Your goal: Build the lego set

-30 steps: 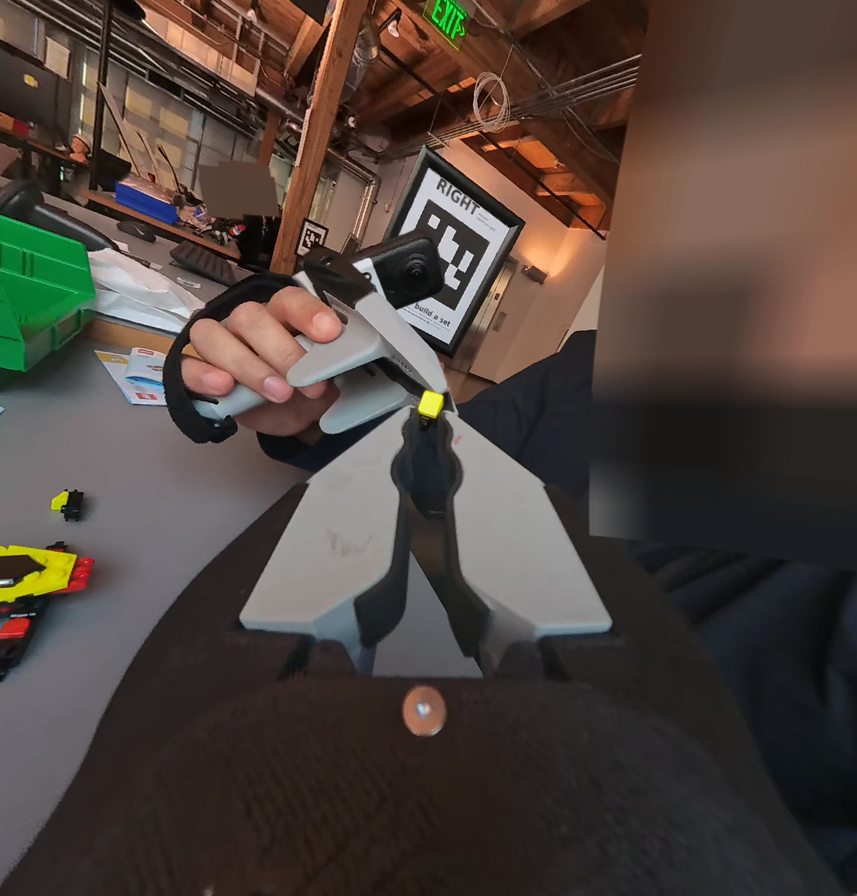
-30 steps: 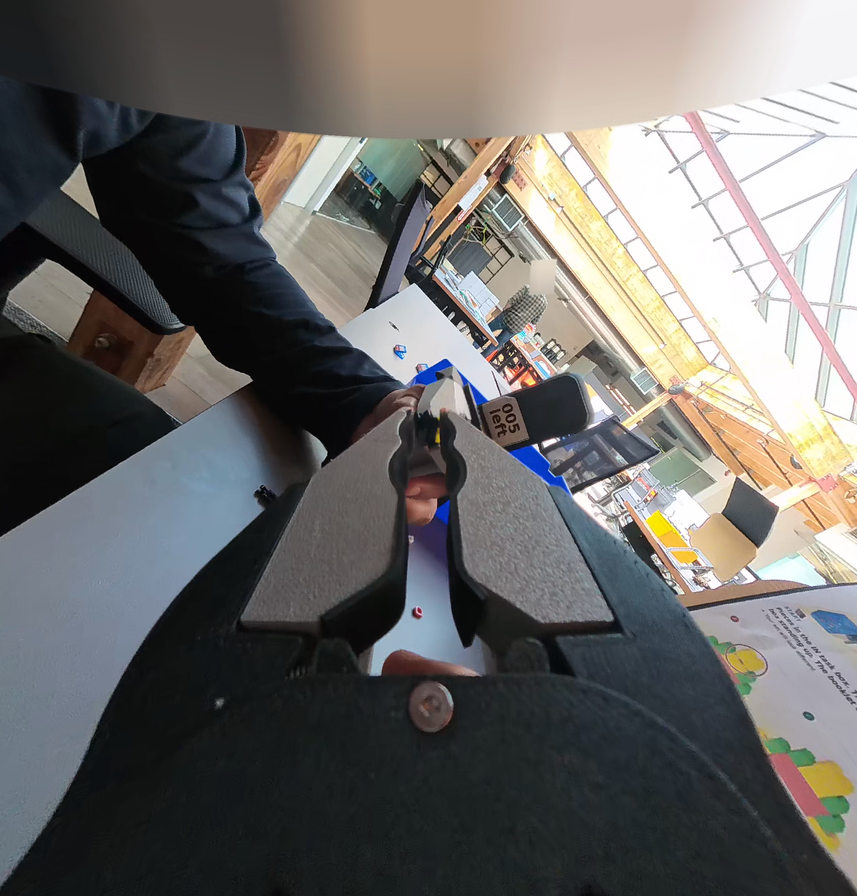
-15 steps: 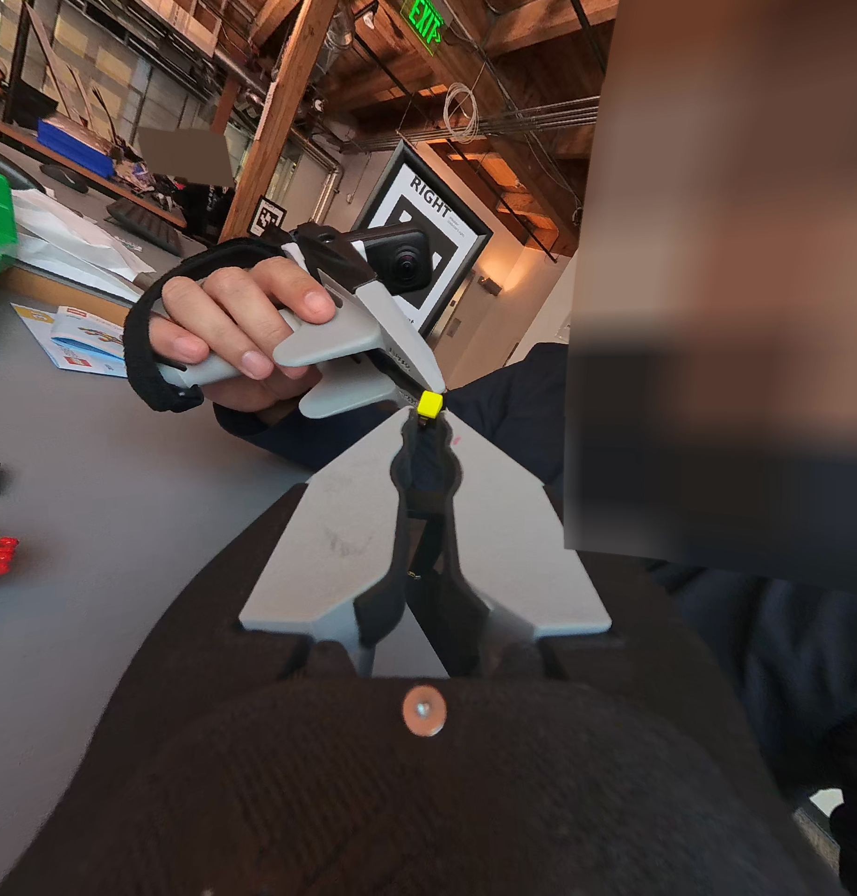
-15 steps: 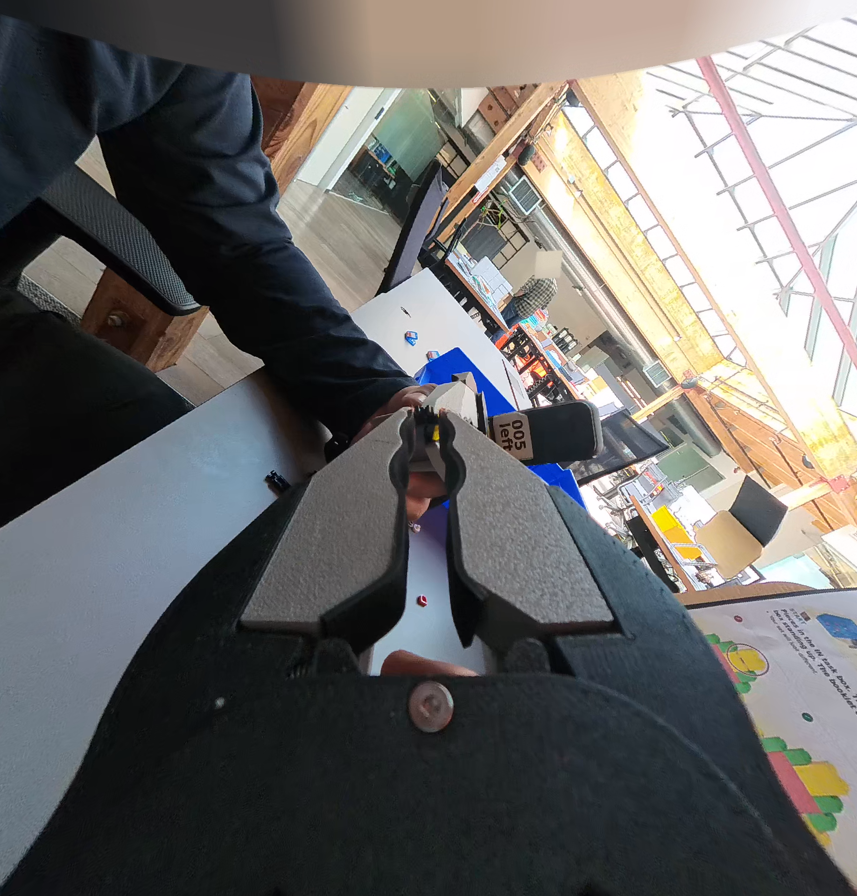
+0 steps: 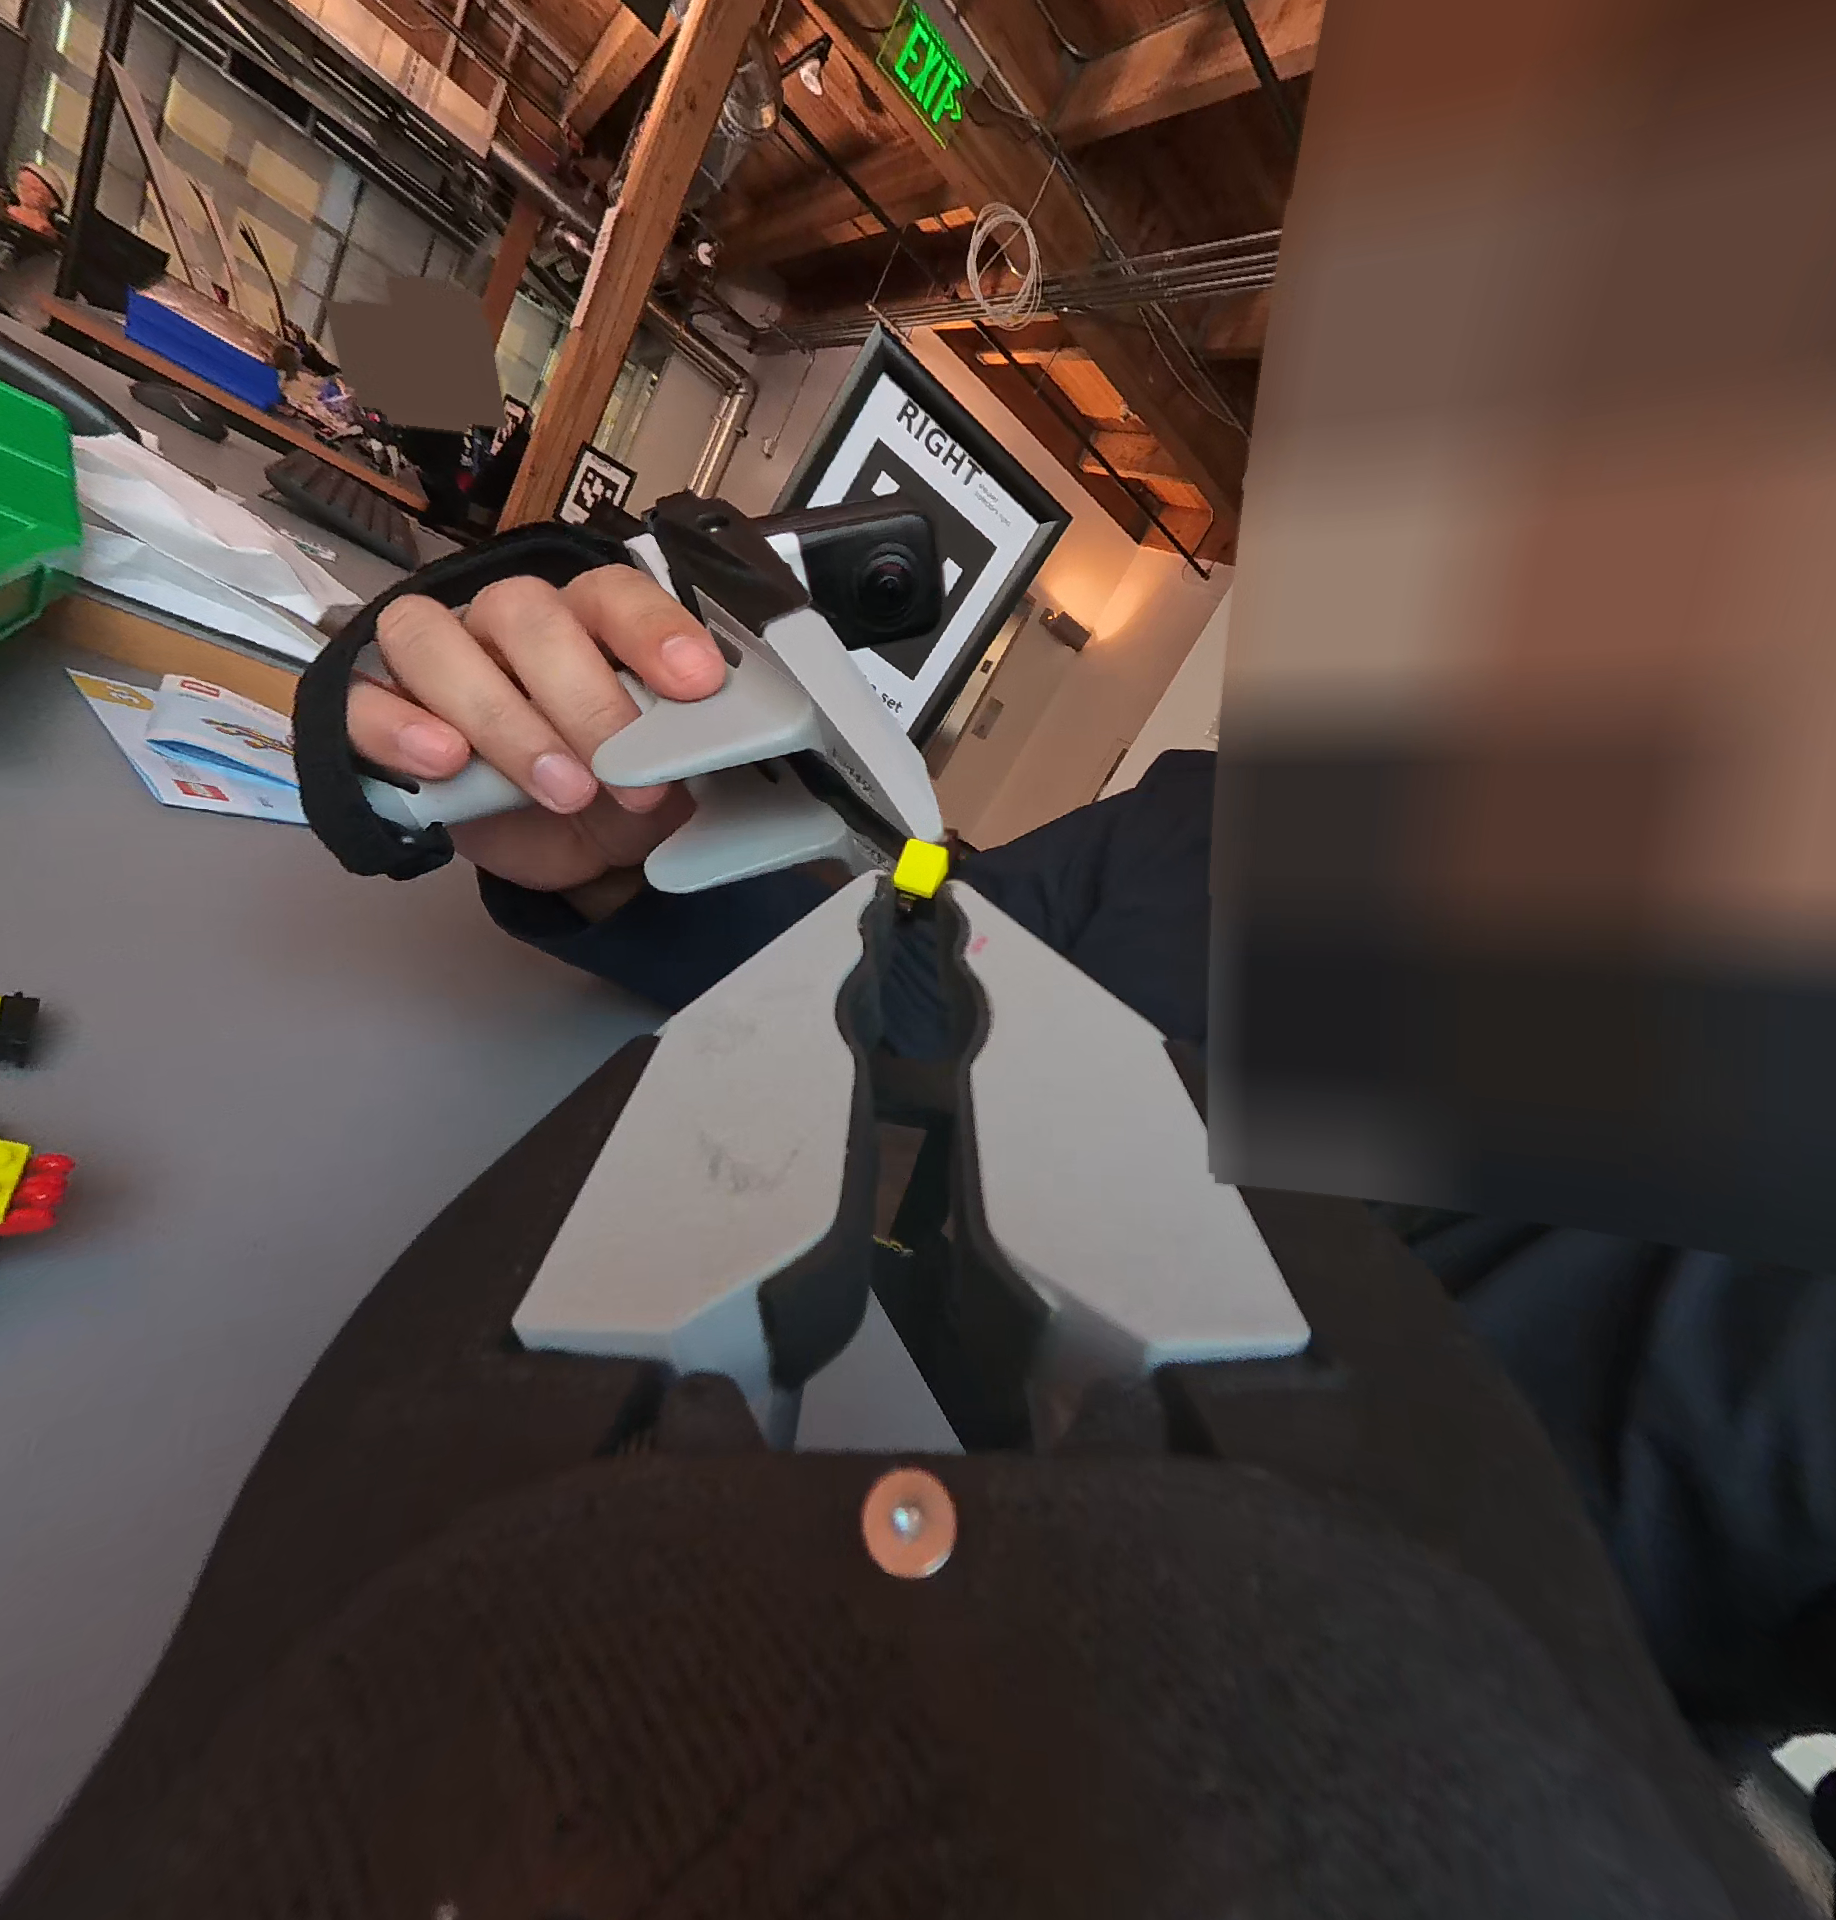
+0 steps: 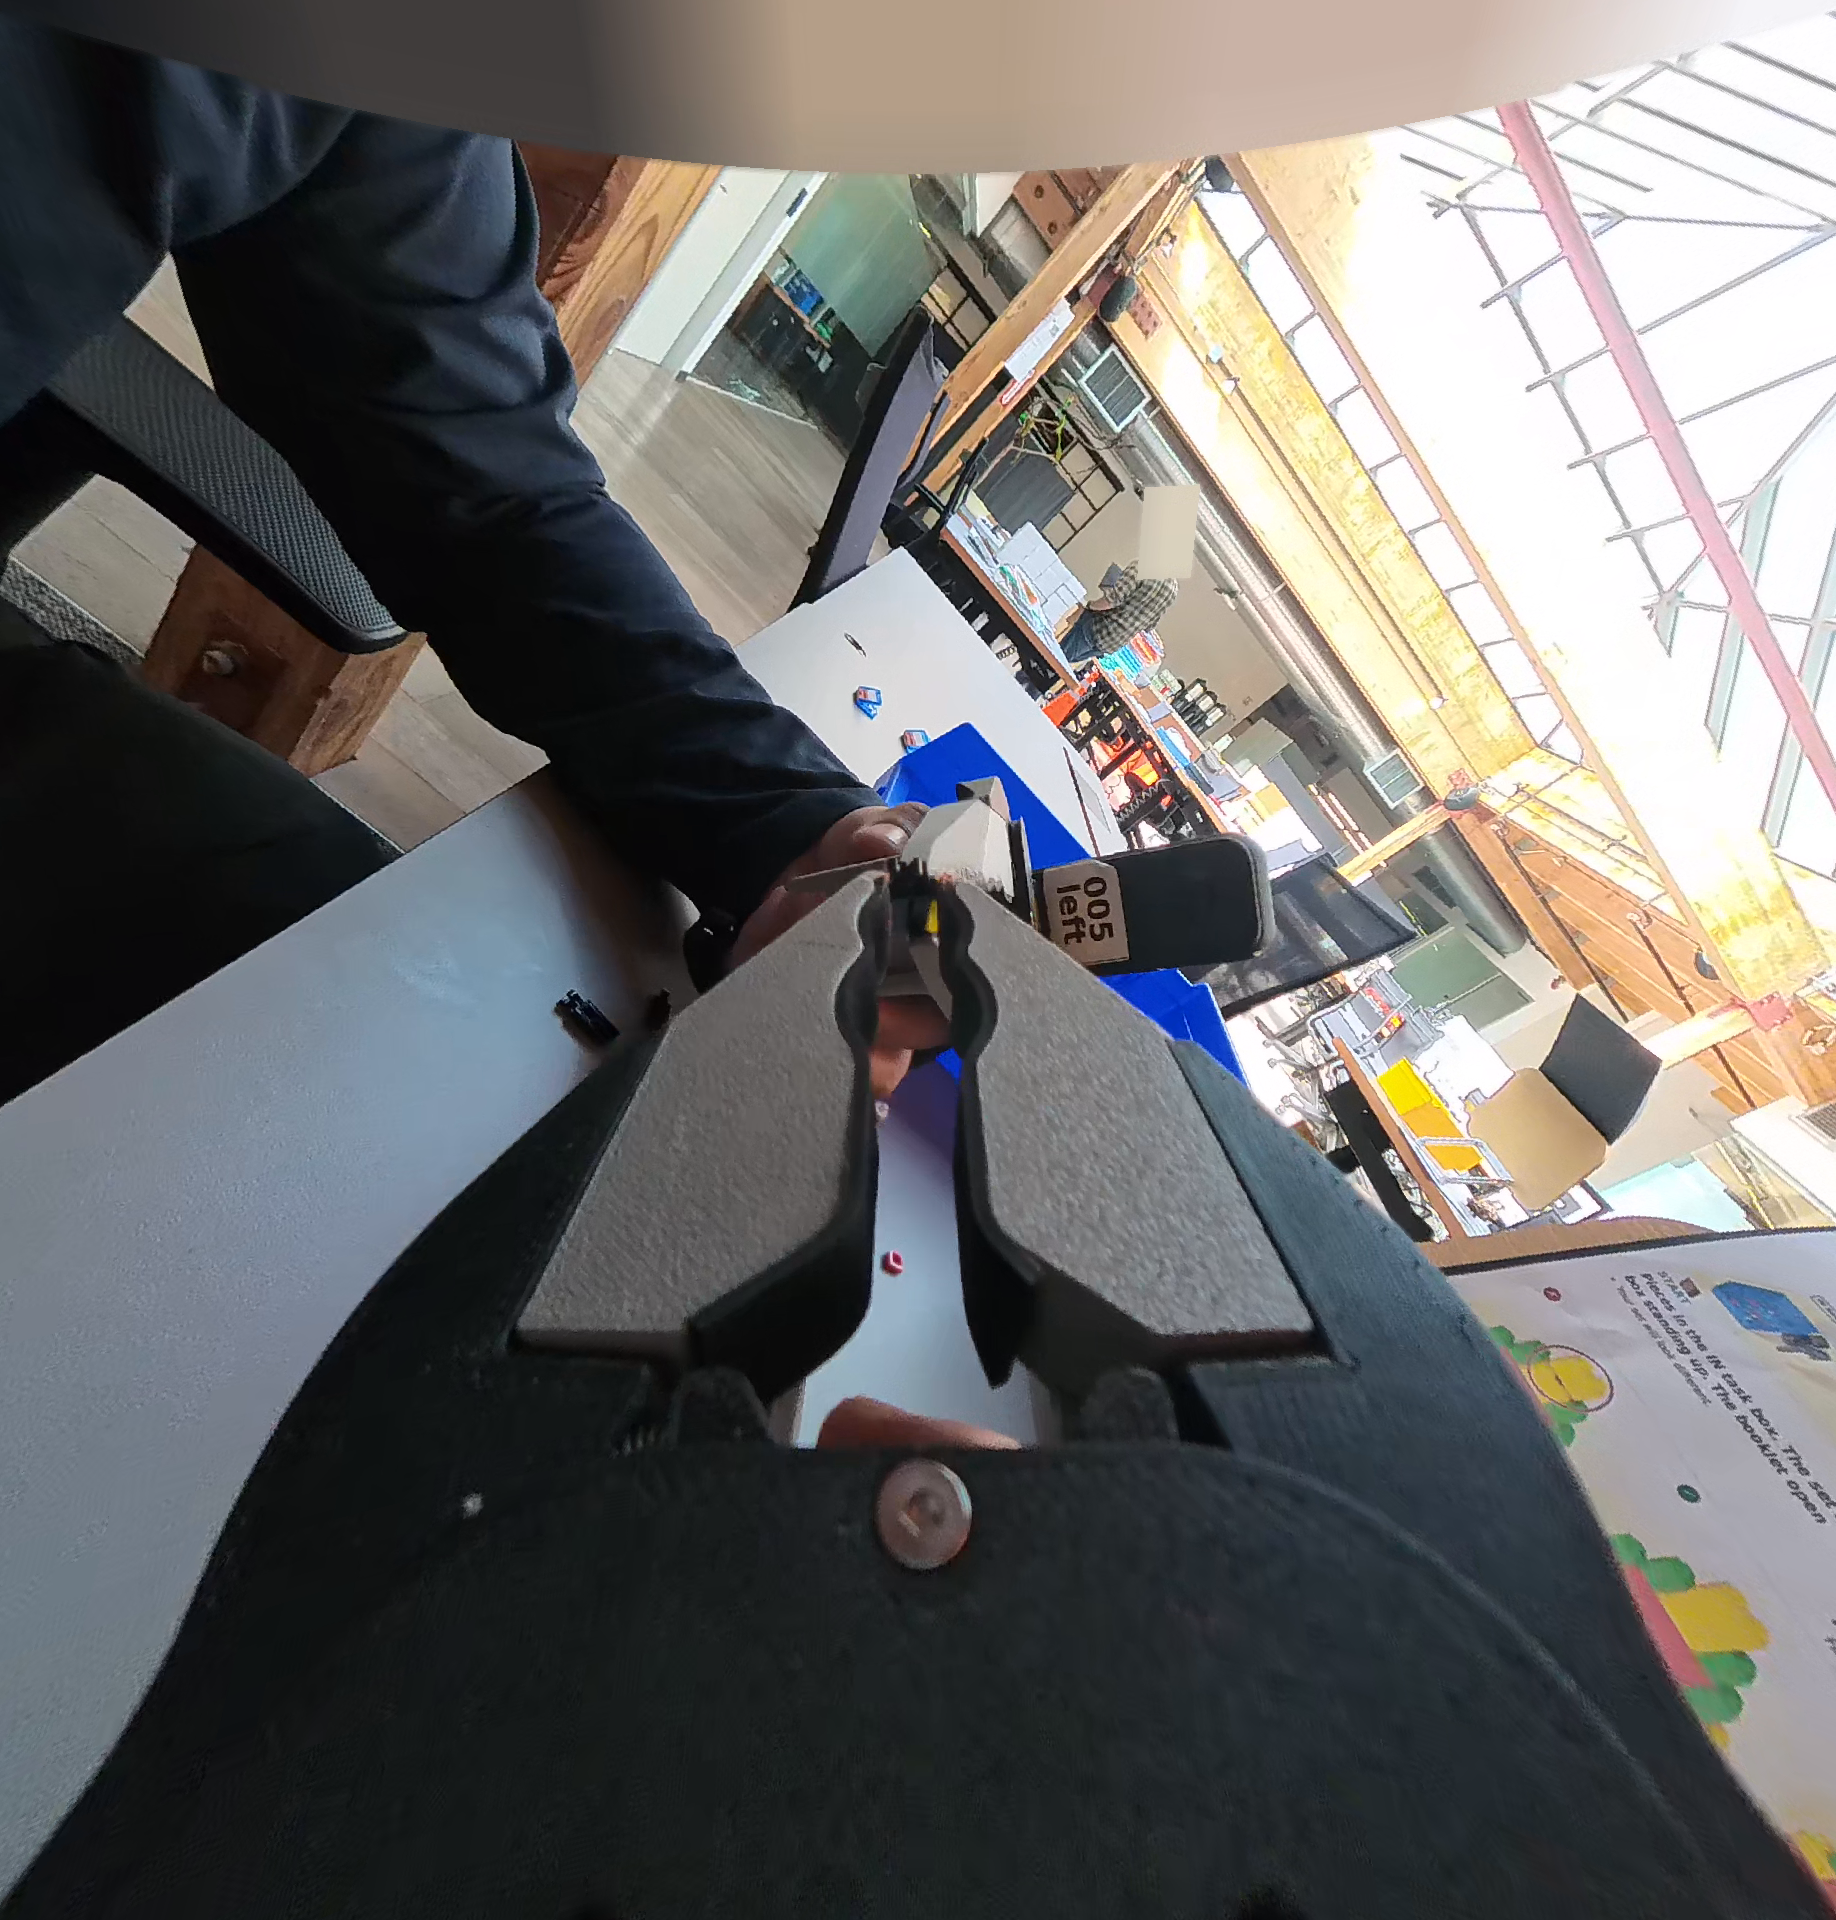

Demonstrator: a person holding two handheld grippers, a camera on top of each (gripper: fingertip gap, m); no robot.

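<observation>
Both tools meet tip to tip above the grey table (image 5: pixel 218 1039), held up in front of the person, and the small yellow brick (image 5: pixel 918 868) sits right at the meeting point. The left gripper (image 5: pixel 914 902) is clenched, its tips pinching a dark bit just beneath the yellow brick; the right gripper (image 6: pixel 909 902) is likewise closed down on a small dark-and-yellow assembly, though from its own view it is hard to say which tool bears which piece. In the left wrist view the right gripper's pointed nose touches the brick from above and to the left. This looks like a mid-air join — pressing the yellow piece onto its dark mate — so the step likely wants the two parts squared to each other first, studs aligned, then a straight push along the stud axis with no twist. A tilted press could pop the tiny brick out of the tips, so the squeeze should stay firm on both sides until the parts seat. The rest of the build waits well off to the side: a yellow and red sub-assembly (image 5: pixel 0 1190) at the left edge of the table, a yellow-and-black piece (image 5: pixel 0 1023) beyond it, an instruction booklet (image 5: pixel 207 743) farther back, and loose black bits (image 6: pixel 587 1016) near the person's sleeve.
</observation>
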